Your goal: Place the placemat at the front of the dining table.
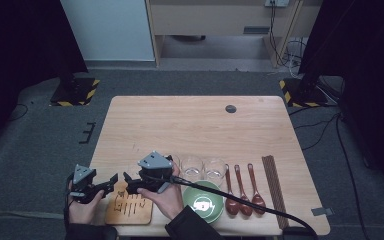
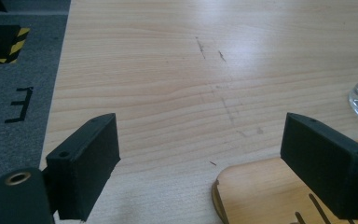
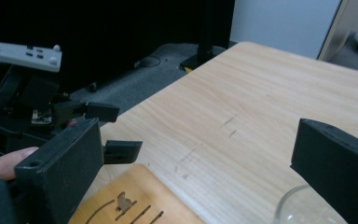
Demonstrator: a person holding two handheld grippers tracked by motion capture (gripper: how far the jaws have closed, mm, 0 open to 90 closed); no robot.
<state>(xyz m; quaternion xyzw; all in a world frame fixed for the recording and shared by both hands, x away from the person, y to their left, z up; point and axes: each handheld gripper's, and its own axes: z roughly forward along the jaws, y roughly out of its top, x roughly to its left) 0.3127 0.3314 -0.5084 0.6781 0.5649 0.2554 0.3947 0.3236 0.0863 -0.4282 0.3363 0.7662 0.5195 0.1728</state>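
Observation:
A flat wooden board with cut-out slots lies at the table's near left corner. My left gripper hovers at the board's left end, open with nothing between its fingers; its own view has the board's rounded end under the right jaw. My right gripper faces it from the right, just above the board, also open and empty. In the right gripper view the left gripper is close by, its jaws pointing toward mine. The two sets of fingertips are a short gap apart.
Clear glasses stand in a row right of my hands, one near my right jaw. A green bowl, three brown spoons and dark chopsticks lie along the front. The table's left edge is close.

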